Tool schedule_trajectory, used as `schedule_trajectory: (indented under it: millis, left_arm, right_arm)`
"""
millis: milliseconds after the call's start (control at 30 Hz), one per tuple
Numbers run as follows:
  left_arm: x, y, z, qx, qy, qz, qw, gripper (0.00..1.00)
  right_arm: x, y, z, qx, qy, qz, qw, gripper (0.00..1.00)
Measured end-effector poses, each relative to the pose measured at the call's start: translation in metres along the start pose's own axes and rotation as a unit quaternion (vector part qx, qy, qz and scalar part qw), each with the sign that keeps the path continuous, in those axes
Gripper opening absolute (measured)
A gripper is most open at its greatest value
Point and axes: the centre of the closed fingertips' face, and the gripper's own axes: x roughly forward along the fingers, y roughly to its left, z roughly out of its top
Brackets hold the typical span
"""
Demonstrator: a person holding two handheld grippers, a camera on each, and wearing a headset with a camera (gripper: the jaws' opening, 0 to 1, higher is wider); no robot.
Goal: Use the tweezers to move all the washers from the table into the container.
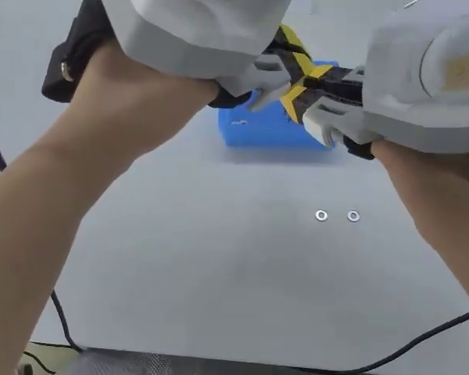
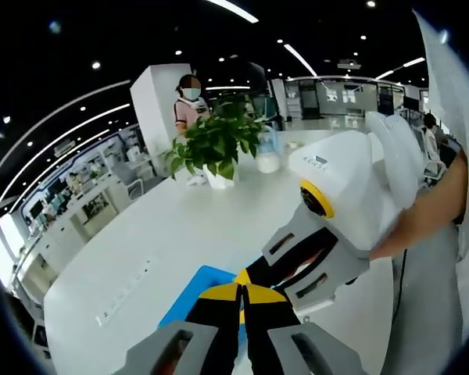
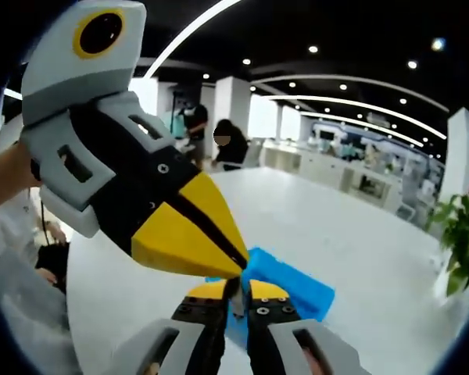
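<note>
On the table [image 1: 219, 273] — well apart from the right gripper [image 1: 295, 95] — lie two washers [image 1: 321, 215].

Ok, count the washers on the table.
2. One washer lies on the table right of centre, the other just right of it, apart. More may be hidden under the arms.

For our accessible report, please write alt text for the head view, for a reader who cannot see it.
The black-and-yellow left tongs and right tongs, each hand-held, are tip to tip over a blue plastic container. Two small round metal washers lie side by side on the pale grey table, nearer the viewer.
</note>
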Motion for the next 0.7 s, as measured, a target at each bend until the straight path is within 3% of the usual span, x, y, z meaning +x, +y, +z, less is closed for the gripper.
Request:
schedule_trajectory:
  millis: [100,267,433,700]
  left_arm:
    - [-0.001,-0.018,0.001,0.007,-0.002,-0.018,0.9998,0.00]
    - [0.003,-0.038,-0.003,0.014,0.004,-0.038,0.9992,0.00]
    - [0.009,-0.050,-0.008,0.015,0.013,-0.056,0.9982,0.00]
    - [0.014,-0.062,-0.013,0.001,0.018,-0.081,0.9965,0.00]
  right_arm:
    - [-0.012,0.006,-0.009,0.015,0.006,0.006,0.9998,0.05]
    - [-0.025,0.010,-0.028,0.019,0.024,0.004,0.9995,0.07]
    - [-0.032,0.010,-0.044,0.035,0.039,0.004,0.9986,0.08]
    - [-0.037,0.011,-0.063,0.056,0.063,0.007,0.9964,0.09]
